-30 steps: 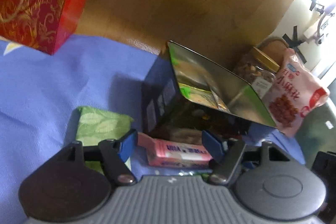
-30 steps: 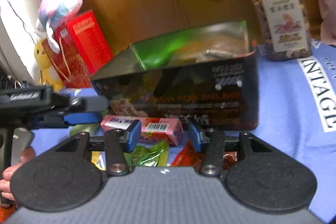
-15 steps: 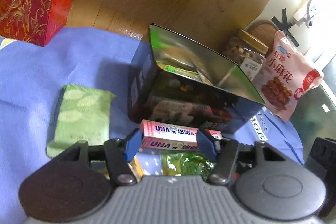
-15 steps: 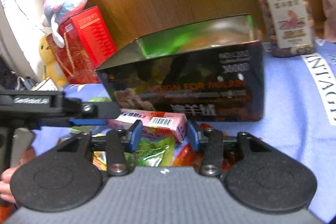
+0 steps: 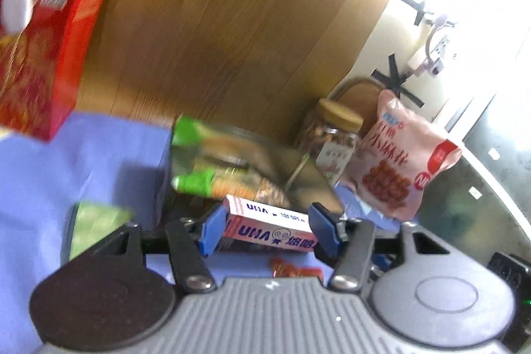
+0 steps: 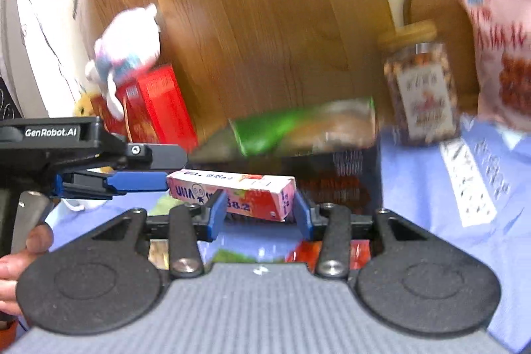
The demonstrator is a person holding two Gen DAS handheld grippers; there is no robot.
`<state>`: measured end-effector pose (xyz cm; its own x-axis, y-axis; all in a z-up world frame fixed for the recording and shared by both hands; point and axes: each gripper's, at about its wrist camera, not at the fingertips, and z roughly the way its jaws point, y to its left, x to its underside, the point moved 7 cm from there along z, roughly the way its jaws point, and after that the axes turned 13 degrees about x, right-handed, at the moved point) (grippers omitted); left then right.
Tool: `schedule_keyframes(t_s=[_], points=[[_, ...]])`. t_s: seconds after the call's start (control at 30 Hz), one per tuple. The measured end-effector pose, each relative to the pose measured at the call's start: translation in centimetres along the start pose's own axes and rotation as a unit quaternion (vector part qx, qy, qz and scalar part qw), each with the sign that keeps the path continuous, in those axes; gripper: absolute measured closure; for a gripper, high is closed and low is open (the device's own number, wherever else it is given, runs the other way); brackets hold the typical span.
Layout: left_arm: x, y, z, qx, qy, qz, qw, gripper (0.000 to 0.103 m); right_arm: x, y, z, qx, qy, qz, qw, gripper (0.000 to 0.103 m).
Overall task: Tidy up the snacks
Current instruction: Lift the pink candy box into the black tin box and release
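We see the left tool (image 5: 264,229) pinching the pink candy box (image 5: 268,223) endwise, lifted just in front of the open tin (image 5: 232,168). The right tool (image 6: 259,213) brackets the same box's other end, its pads (image 6: 217,211) seemingly touching (blur hides the contact). Behind the tin stand a nut jar (image 5: 335,138) and a pink snack bag (image 5: 401,161).

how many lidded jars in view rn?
1. A clear nut jar with a tan lid stands behind the open tin, beside the pink snack bag. Others may be hidden behind the bag.
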<state>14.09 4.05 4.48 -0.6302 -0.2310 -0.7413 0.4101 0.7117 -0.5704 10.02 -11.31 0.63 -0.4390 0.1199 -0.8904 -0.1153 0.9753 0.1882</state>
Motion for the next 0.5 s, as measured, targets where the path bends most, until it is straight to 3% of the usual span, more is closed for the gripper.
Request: schedule_keyframes(t_s=[0.13,0.2,0.27,0.37,0.5], points=[[-3.1,0.6,2.4,-0.017,-0.016,0.020,0.9995,0.040,-3.2,0.6,1.5,0.020,-0.038,-0.020,0.999,0.052],[-3.5,2.0,3.1,-0.037,-0.004,-0.006,0.9993,0.040,-4.3,0.6,3.1,0.024,-0.041,-0.036,0.998,0.049],[-3.0,2.4,2.0,-0.004,-0.014,-0.022,0.9997,0.040,-4.6,0.3,4.0,0.051,-0.036,-0.039,0.997,0.049],[-1.5,3.5,-1.0,-0.005,-0.028,-0.017,0.9995,0.040,-3.8,-0.3,2.3,0.009,-0.032,-0.012,0.999,0.049],[1.1,6.4,-5.0,-0.017,-0.031,-0.065,0.9972,0.040,0.6,1.6,0.3,-0.062,0.025,-0.031,0.997,0.048]])
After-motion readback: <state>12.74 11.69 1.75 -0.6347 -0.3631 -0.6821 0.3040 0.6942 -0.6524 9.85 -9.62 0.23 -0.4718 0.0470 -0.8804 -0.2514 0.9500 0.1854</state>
